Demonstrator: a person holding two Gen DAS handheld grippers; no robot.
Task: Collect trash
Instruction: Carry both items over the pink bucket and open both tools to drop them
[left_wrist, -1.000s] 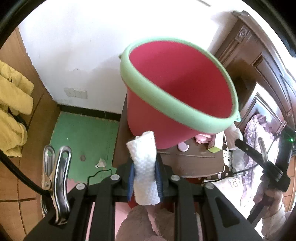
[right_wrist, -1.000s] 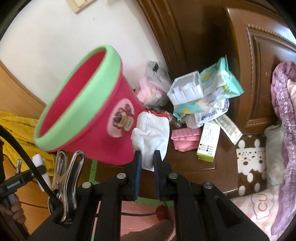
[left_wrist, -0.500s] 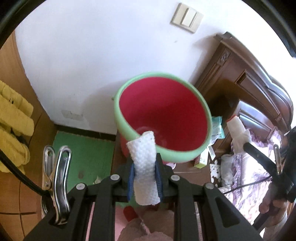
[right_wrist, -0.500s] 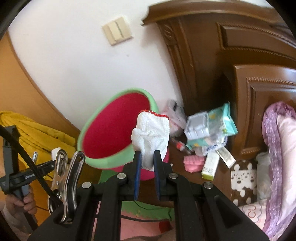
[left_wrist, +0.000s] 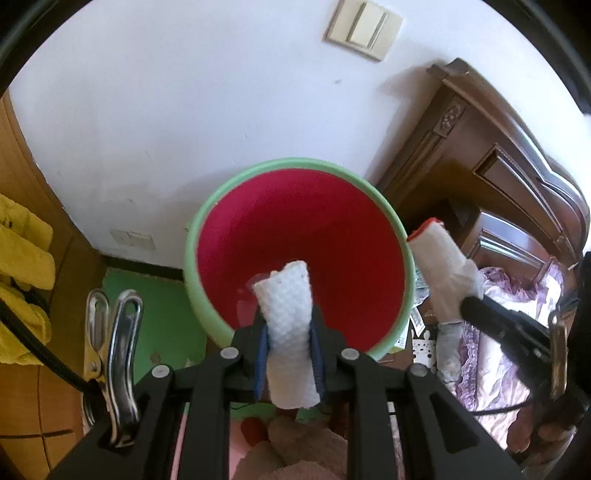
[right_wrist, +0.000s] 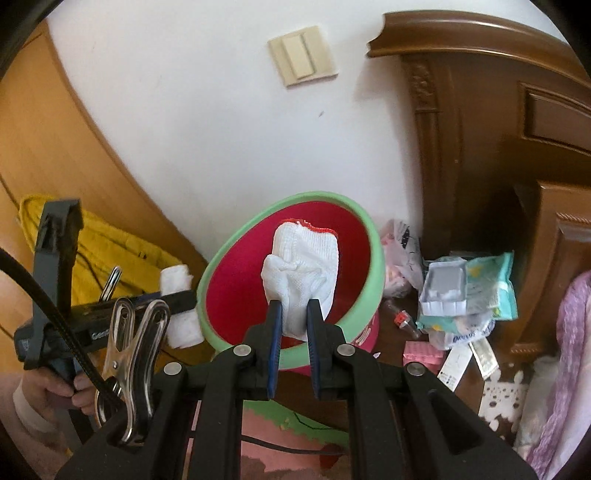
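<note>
While the left wrist view looks down along its own fingers, the left tool (left_wrist: 290, 345) is clamped on a folded white paper towel (left_wrist: 290, 332), whose free end stands in front of the open mouth of the red bucket with a green rim (left_wrist: 295, 254). The bucket's red inside looks bare from here, apart from a faint translucent scrap near the towel that I cannot identify. At the right of this view the right tool (left_wrist: 467, 304) shows from the side, gripping a white knit glove with a red cuff (left_wrist: 441, 273) just beside the bucket's rim.

In the right wrist view, the right tool (right_wrist: 293, 314) is closed on that same glove (right_wrist: 301, 275) (bunched up, cuff uppermost), which hangs in front of the bucket (right_wrist: 255, 266). To the left, the left tool (right_wrist: 177, 299) holds its towel (right_wrist: 177, 306) beside the rim. Beyond the bucket, on the dark wooden tabletop (right_wrist: 402, 367), a heap of litter (right_wrist: 465, 299) lies untouched: a wipes packet, a white plastic tray, a pink packet, a small box.

By my reading, two pieces are picked up and poised at the bucket but neither is dropped in, and the heap on the tabletop is left to collect.
</note>
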